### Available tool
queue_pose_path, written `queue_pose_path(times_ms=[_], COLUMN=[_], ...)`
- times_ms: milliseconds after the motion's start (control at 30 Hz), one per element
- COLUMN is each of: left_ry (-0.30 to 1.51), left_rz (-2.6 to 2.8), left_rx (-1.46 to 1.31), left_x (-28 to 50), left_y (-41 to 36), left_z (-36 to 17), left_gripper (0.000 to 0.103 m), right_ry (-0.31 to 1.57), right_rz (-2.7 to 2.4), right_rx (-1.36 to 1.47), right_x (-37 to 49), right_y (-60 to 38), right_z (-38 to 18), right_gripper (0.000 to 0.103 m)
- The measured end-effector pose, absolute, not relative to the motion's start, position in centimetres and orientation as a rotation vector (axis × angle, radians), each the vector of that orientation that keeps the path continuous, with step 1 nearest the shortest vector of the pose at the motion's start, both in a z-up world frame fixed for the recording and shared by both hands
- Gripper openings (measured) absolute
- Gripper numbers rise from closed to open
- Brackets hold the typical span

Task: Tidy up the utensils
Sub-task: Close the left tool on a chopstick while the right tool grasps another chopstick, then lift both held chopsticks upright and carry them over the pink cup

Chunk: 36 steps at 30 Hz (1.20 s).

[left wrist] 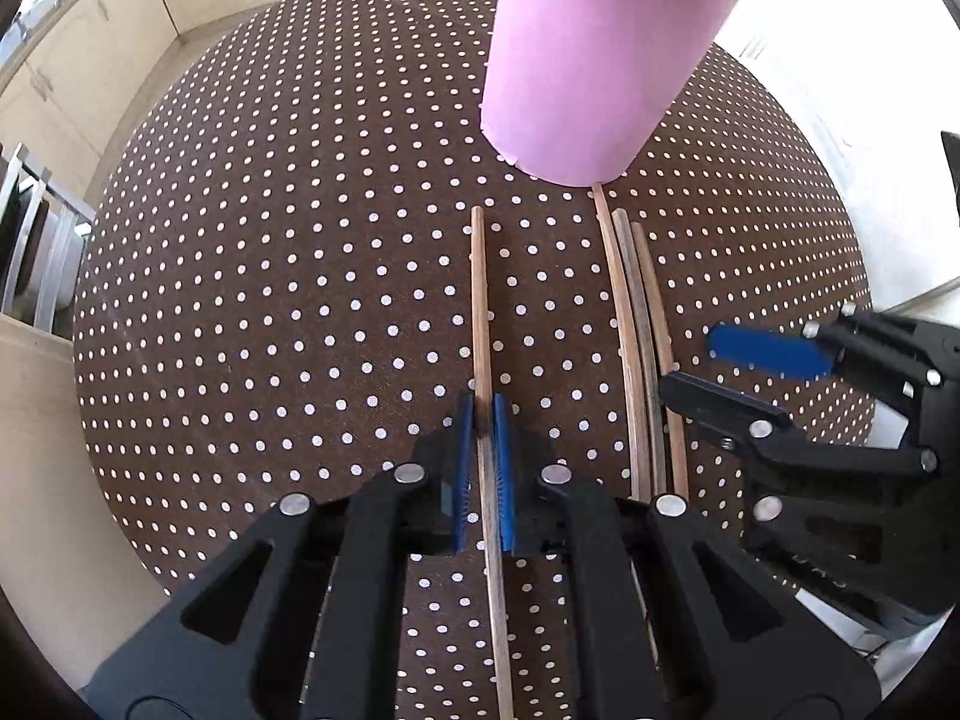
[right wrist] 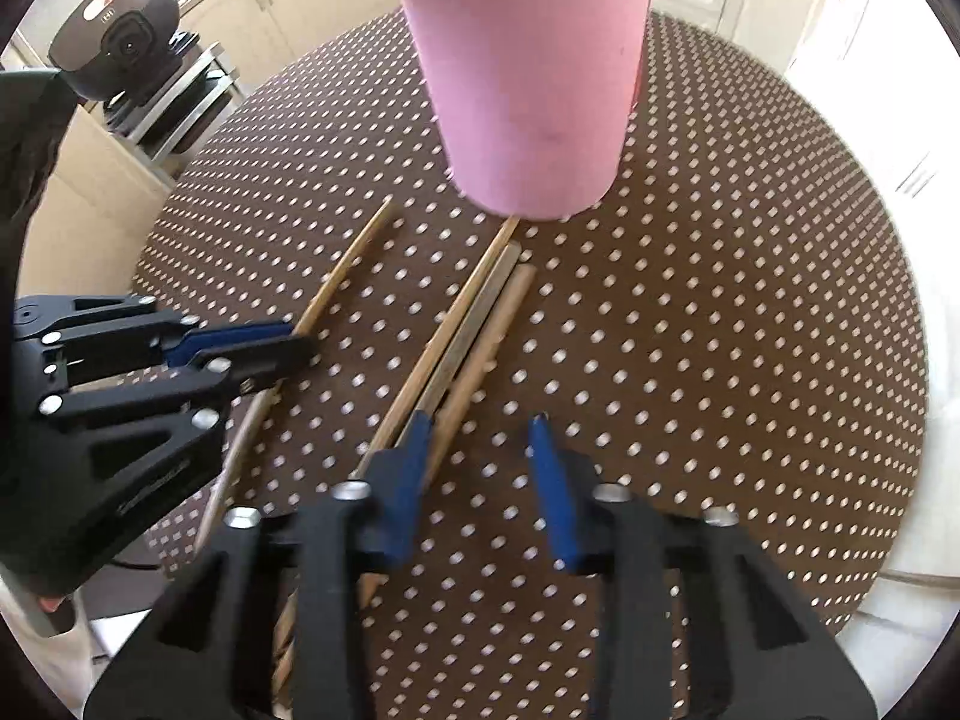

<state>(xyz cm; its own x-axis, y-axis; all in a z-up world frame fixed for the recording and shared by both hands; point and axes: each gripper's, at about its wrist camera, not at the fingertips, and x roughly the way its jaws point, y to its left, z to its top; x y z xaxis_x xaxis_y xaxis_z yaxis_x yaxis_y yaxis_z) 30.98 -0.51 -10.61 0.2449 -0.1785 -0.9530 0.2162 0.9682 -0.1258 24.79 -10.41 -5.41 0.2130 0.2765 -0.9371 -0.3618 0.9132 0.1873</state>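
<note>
Four chopsticks lie on the dotted tablecloth (left wrist: pixel 240 300) near the pink cup (left wrist: pixel 591 60): the left gripper (left wrist: pixel 483 420) pinches the single chopstick (left wrist: pixel 478 300), while the right gripper (right wrist: pixel 480 438) hangs spread beside the three-chopstick bundle (right wrist: pixel 474 324). A grip this near the chopstick's rear end risks the far tip drooping and striking the cup wall, tipping the cup.

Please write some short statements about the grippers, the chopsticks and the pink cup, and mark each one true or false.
1. The left gripper is closed around a single chopstick. True.
2. The right gripper holds a chopstick. False: it is open and holds nothing.
3. Three chopsticks lie side by side in front of the pink cup. True.
4. The pink cup is empty. False: wooden sticks stand inside it.
5. The tablecloth is brown with white dots. True.
</note>
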Motion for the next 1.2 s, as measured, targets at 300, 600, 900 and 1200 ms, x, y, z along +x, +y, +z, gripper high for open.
queue_pose_path(times_ms=[300, 600, 900, 1200], left_ry=[1.327, 1.327, 1.206, 1.087], left_rz=[-0.269, -0.258, -0.261, -0.295], left_rx=[-0.089, -0.01, 0.073, -0.017], left_x=[32.6, 32.7, 30.1, 26.6], left_y=[2.5, 1.7, -0.8, 0.9], left_z=[-10.5, -10.2, -10.0, -8.0], left_gripper=[0.008, 0.008, 0.007, 0.007], right_ry=[1.331, 1.282, 1.258, 1.088], right_rz=[0.475, 0.459, 0.501, 0.569], right_rx=[-0.124, -0.225, 0.053, 0.282], right_x=[24.2, 24.7, 24.4, 22.4], right_y=[-8.8, -5.4, -10.7, -15.1], right_z=[-5.0, -5.4, -5.8, -4.1], right_gripper=[0.011, 0.011, 0.004, 0.004])
